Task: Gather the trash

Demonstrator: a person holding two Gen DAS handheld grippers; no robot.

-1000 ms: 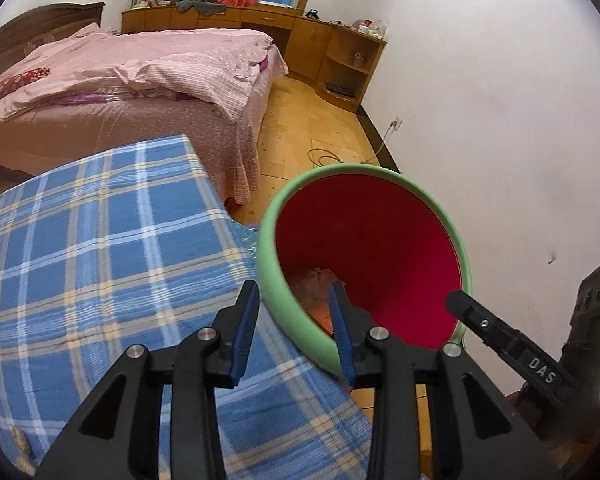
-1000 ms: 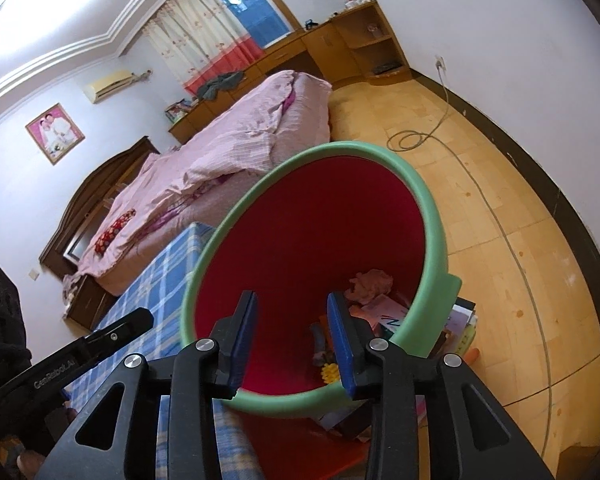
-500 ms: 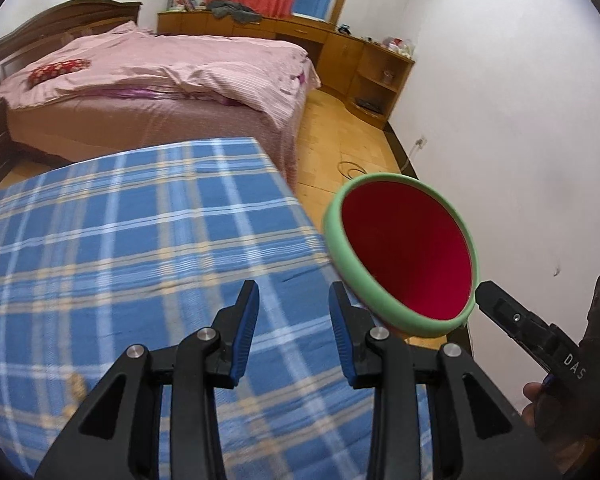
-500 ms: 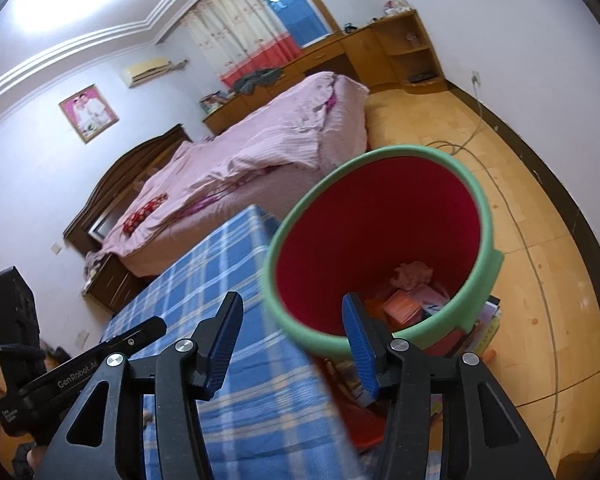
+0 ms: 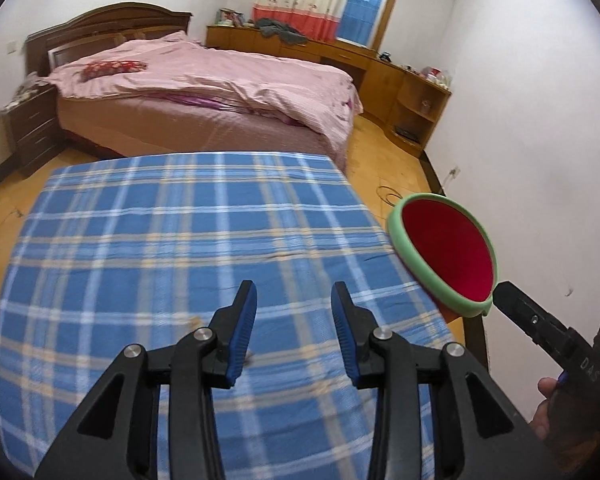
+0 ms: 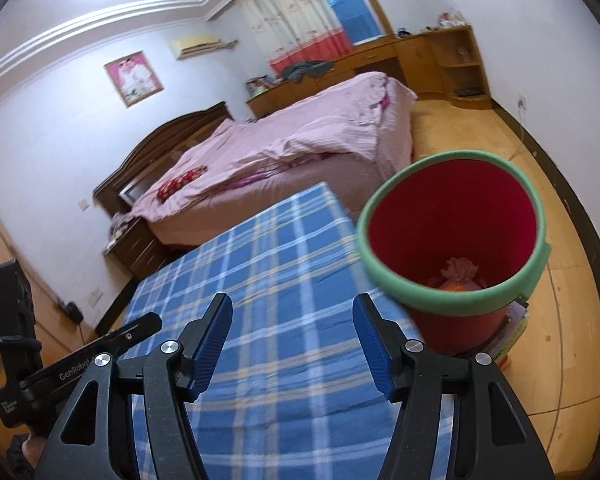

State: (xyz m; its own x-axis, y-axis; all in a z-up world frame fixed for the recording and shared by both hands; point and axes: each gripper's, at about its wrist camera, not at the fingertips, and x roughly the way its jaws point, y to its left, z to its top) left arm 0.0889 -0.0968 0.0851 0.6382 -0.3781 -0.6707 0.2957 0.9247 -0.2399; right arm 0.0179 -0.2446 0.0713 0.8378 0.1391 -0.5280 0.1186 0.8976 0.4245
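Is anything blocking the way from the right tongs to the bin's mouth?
Nothing visible. The right tongs are open and empty over the plaid cloth; the bin beside it gapes unobstructed, trash at its bottom.

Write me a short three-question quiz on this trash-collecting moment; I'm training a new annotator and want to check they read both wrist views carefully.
1. True or false: the right tool is clamped on a piece of trash.
2. Where does the red bin with the green rim stand relative to the table with the blue plaid cloth?
A. on top of it
B. beside its edge, on the floor side
C. on the pink bed
3. Fill in: inside the bin, crumpled ____ lies at the bottom.

Key
1. False: both its jaws and those of the left tool stand apart with nothing between them; the right ones have just been opening.
2. B
3. trash
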